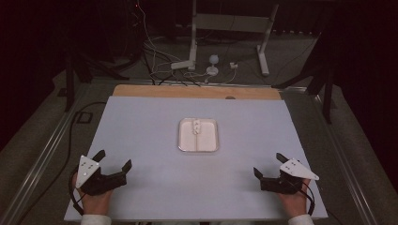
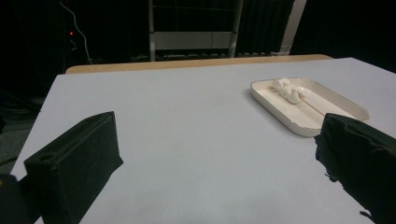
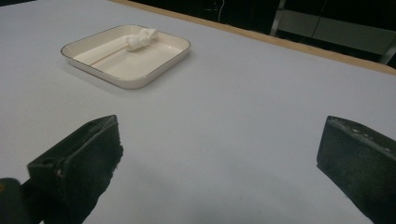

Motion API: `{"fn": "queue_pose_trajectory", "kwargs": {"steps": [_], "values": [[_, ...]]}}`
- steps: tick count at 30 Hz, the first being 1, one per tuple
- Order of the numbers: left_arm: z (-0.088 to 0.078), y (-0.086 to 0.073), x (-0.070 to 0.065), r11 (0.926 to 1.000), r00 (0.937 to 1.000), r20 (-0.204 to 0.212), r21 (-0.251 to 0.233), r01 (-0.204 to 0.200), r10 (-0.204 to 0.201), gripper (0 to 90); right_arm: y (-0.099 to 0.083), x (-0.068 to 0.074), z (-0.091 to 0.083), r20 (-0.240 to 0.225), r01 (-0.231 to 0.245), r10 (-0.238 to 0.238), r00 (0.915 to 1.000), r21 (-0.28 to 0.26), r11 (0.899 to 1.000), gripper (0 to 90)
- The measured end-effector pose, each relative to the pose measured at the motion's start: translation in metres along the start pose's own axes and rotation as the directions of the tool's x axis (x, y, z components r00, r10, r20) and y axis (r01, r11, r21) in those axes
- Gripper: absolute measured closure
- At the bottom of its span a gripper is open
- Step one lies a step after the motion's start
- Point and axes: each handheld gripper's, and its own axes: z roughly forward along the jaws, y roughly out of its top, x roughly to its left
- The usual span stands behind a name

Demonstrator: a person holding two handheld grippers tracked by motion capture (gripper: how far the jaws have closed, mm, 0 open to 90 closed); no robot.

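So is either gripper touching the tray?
No, the left gripper and right gripper both sit open near the table's front edge, well apart from the tray.

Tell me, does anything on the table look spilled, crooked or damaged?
Nothing stands out. The white tray sits square mid-table with a small white lump at its far end, and nothing has spilled.

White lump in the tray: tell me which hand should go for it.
Either, narrowly left. The lump lies at the tray's far end. Both claws, left and right, are open, empty and about equally far.
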Motion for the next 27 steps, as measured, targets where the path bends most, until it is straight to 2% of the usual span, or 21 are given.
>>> {"fn": "queue_pose_trajectory", "kwargs": {"steps": [7,8,14,22,23,27], "values": [[0.001,0.0,0.003,1.0,0.9999,-0.007,0.002,0.009,-0.009,0.6,0.0,0.0,0.001,-0.002,0.0,0.0,1.0,0.001,1.0,0.0],[0.001,0.001,0.003,0.9996,0.9996,-0.008,-0.004,0.028,-0.028,0.6,0.0,0.0,0.001,-0.002,-0.004,0.004,1.0,0.003,1.0,0.0],[0.001,0.009,-0.003,0.9999,0.9998,-0.012,-0.005,0.014,-0.014,0.6,0.0,0.0,0.0,-0.004,-0.006,0.006,1.0,0.001,1.0,0.0],[0.005,0.021,-0.007,0.9998,0.9995,0.028,-0.01,0.015,-0.015,0.6,-0.001,-0.002,0.0,0.0,-0.019,0.019,0.9998,0.003,1.0,0.0],[0.007,0.025,-0.007,0.9997,0.9988,0.044,-0.005,0.023,-0.023,0.6,-0.001,-0.002,0.0,0.0,-0.018,0.018,0.9998,0.003,1.0,0.0],[0.014,0.032,-0.01,0.9995,0.998,0.054,0.009,0.031,-0.032,0.6,-0.001,-0.001,0.001,-0.002,-0.014,0.014,0.9999,0.006,1.0,0.0]]}}
